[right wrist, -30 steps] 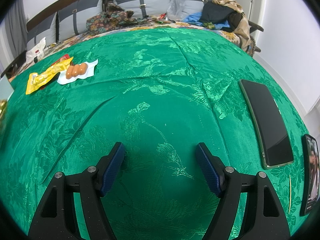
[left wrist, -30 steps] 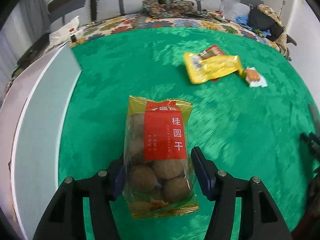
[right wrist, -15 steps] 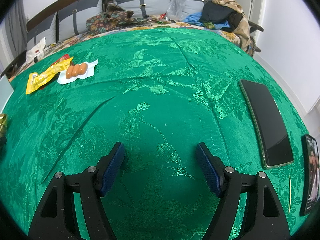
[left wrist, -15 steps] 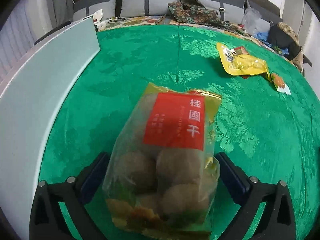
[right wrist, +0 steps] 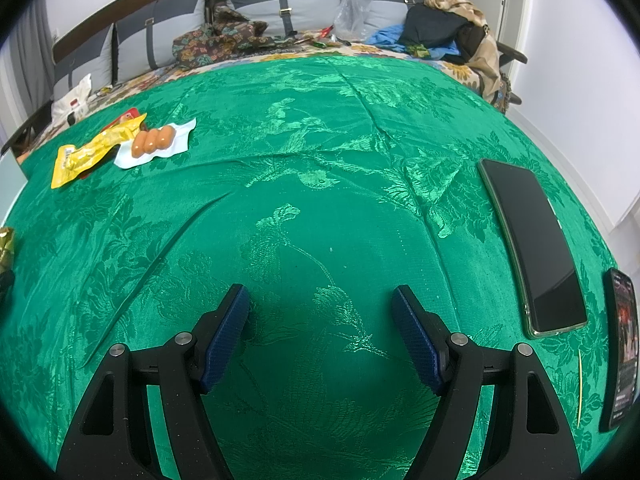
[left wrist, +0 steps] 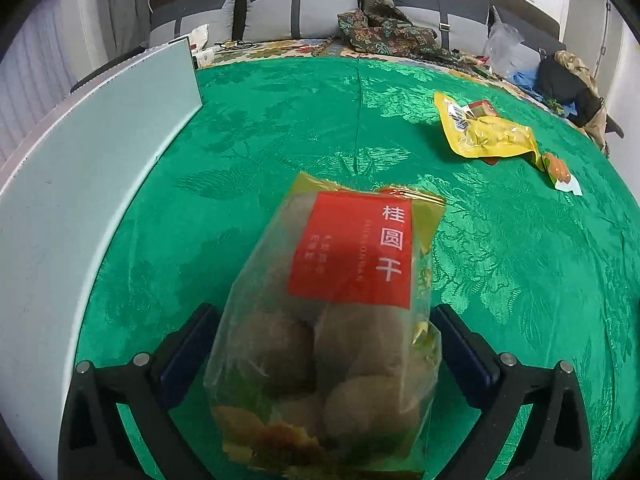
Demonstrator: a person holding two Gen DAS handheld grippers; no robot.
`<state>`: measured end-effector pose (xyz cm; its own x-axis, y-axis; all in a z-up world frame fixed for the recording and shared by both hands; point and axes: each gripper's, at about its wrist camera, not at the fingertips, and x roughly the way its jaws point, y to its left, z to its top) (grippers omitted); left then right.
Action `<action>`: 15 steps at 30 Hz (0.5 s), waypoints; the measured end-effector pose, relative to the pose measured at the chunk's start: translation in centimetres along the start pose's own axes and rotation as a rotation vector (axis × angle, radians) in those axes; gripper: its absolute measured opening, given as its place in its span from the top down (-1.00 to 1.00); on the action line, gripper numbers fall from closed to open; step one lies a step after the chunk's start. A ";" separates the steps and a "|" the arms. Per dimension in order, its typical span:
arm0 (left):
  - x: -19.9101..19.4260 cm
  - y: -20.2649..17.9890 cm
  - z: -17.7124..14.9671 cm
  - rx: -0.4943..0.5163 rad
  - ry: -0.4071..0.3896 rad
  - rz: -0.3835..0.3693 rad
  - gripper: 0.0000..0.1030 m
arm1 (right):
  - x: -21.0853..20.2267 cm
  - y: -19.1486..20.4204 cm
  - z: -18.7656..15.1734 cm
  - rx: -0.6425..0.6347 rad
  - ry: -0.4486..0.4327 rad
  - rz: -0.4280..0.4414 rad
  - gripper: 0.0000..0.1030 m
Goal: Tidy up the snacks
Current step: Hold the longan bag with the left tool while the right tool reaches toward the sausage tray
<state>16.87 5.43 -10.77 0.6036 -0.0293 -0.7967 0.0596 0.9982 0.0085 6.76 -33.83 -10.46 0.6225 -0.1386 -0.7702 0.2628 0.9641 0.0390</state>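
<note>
A clear and gold bag of dried longans with a red label sits between the fingers of my left gripper, which is shut on it and holds it above the green tablecloth. A yellow snack pouch and a small sausage pack lie at the far right. In the right wrist view the same pouch and sausage pack lie far left. My right gripper is open and empty, low over the cloth.
A pale grey-green box wall runs along the left side. Two phones lie at the right of the cloth. A sofa with cushions and clothes stands behind the table.
My left gripper has lifted the longan bag and swung left toward the box; the bag looms larger. The right gripper has not moved.
</note>
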 end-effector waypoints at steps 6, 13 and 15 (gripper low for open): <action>0.0 0.0 0.0 0.000 0.000 0.000 -1.00 | 0.0 0.1 0.0 -0.002 0.001 -0.001 -0.52; 0.0 0.0 0.0 0.001 0.000 0.000 -1.00 | 0.2 0.4 0.1 -0.017 0.014 0.016 -0.61; 0.0 0.0 0.0 0.001 0.000 0.000 -1.00 | 0.4 1.0 0.9 -0.036 0.048 0.037 -0.61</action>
<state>16.88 5.43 -10.78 0.6034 -0.0296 -0.7969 0.0603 0.9981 0.0087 7.87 -33.13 -10.16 0.5953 -0.0923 -0.7982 0.2128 0.9760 0.0458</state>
